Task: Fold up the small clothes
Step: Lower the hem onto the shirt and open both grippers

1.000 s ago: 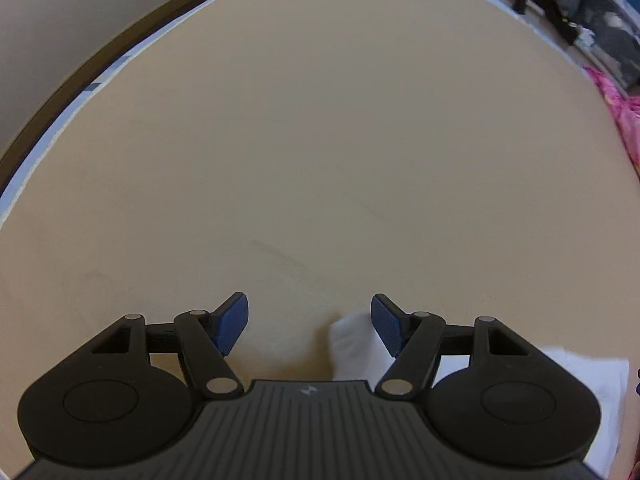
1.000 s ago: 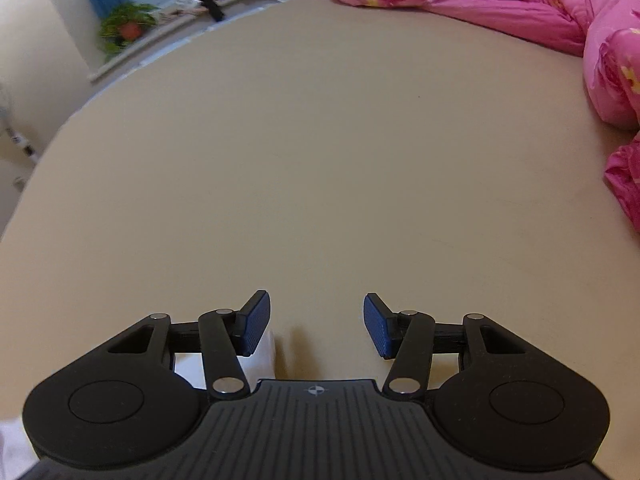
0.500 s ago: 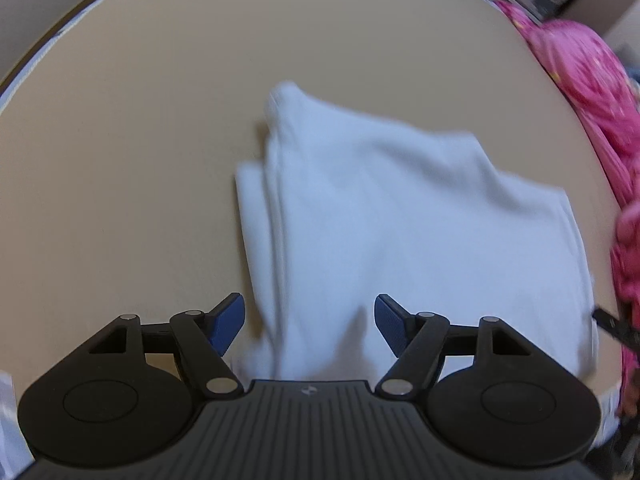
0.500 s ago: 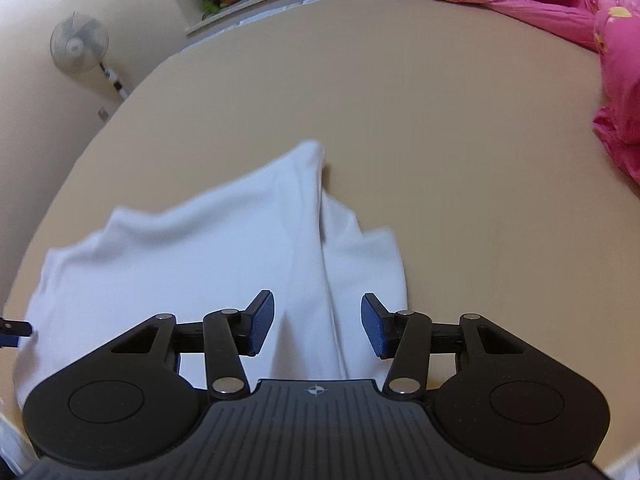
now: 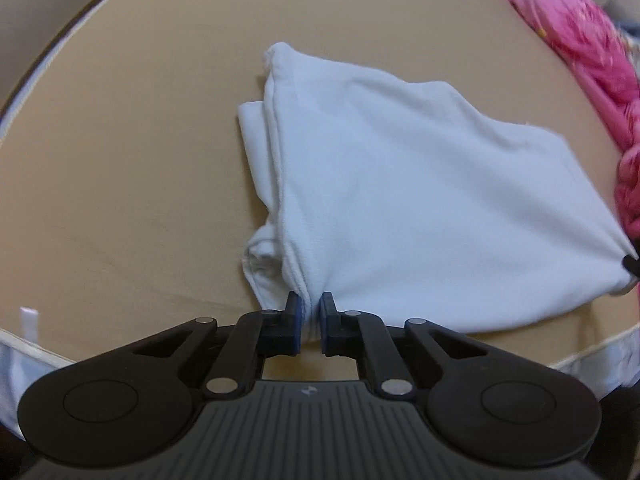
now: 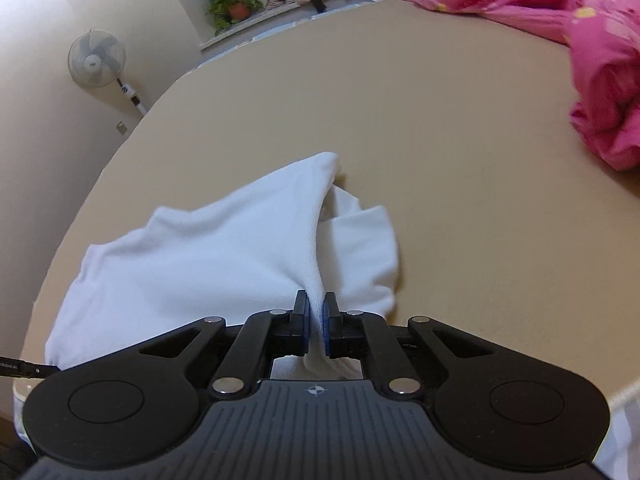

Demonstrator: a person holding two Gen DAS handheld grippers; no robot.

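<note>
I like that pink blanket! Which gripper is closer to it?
Right. The right gripper pinches the white garment on the side toward the pink blanket; the left gripper pinches the far corner.

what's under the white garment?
The white garment lies on the tan surface, with its own lower layer showing at the left edge. Both grippers, left gripper and right gripper, pinch its near edge. Anything beneath is covered.

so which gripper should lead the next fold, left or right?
Neither clearly: left gripper and right gripper are each shut on a near corner of the white garment. Probably both lift it together across the bed.
</note>
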